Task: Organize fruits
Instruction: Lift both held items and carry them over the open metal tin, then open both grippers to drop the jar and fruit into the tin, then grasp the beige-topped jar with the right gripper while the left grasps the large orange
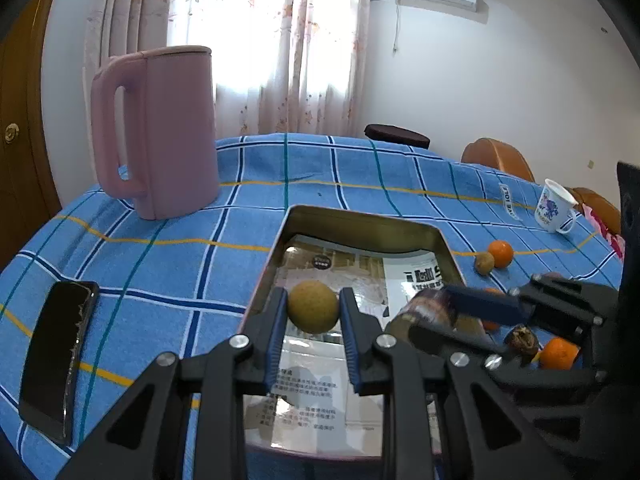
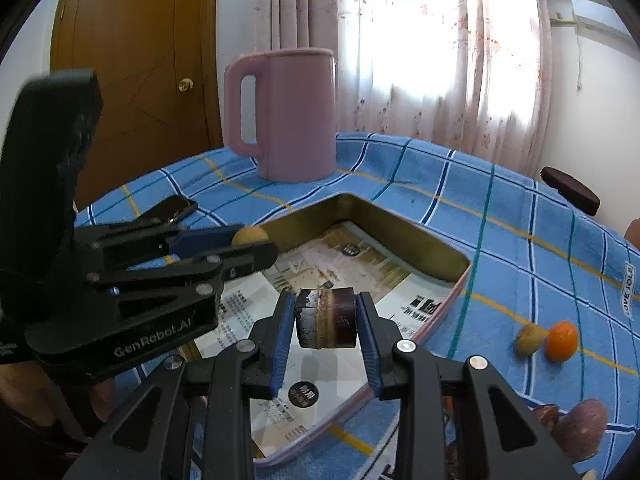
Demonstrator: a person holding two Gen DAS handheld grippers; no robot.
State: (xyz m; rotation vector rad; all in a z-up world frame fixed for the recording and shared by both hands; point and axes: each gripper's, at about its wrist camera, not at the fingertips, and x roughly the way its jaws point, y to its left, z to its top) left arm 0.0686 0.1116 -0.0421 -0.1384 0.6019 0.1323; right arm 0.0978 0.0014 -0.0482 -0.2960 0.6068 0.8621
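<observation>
Phone (image 1: 56, 354) lies at the table's (image 1: 168, 264) left edge, kettle (image 1: 160, 132) at the far left. Left gripper (image 1: 313, 308) is clamped on a yellow fruit (image 1: 312, 306) above the tin (image 1: 276, 248). Right gripper (image 2: 326, 316) is clamped on a dark cylindrical piece (image 2: 326, 322) above the tin's middle. Orange (image 2: 562, 340) rests toward the right edge.

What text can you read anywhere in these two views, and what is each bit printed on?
"GenRobot.AI": on the side of the left gripper.
"LOVE JOLE": on a white label on the tablecloth.
Print on the paper lining in the tray: too blurred to read.
Lettering on the white cup: too small to read.
</observation>
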